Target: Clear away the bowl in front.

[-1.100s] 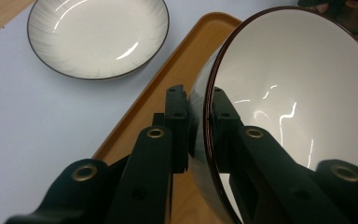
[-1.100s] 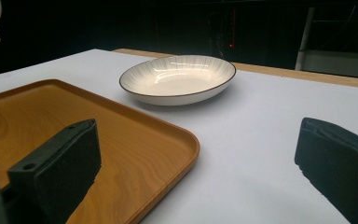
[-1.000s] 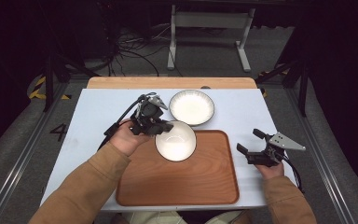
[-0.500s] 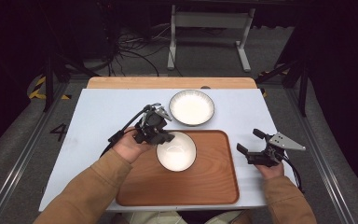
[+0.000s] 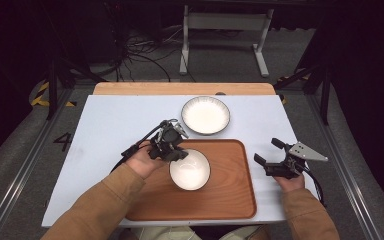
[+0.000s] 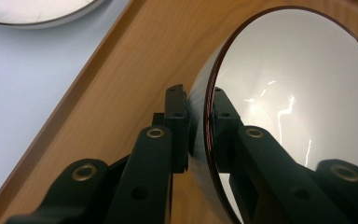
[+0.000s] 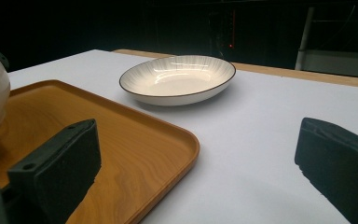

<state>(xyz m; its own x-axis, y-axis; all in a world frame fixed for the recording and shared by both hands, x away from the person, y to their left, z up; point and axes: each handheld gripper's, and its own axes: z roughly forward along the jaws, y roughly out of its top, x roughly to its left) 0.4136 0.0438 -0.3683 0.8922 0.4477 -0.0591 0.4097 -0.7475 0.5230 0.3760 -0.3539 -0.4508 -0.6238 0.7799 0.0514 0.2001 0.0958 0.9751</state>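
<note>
Our left gripper (image 5: 176, 151) pinches the rim of the white bowl (image 5: 190, 169) over the wooden tray (image 5: 230, 200); our right gripper (image 5: 271, 155) hovers wide apart, empty, right of the tray on the bench (image 5: 110, 125).

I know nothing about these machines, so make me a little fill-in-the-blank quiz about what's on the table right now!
1. The left tongs are clamped on the rim of a white ____.
2. That bowl is over the wooden ____.
3. The plate lies on the table, ____ the tray.
4. The right tongs are ____ and hold nothing.

Missing words: bowl; tray; outside; open
</note>
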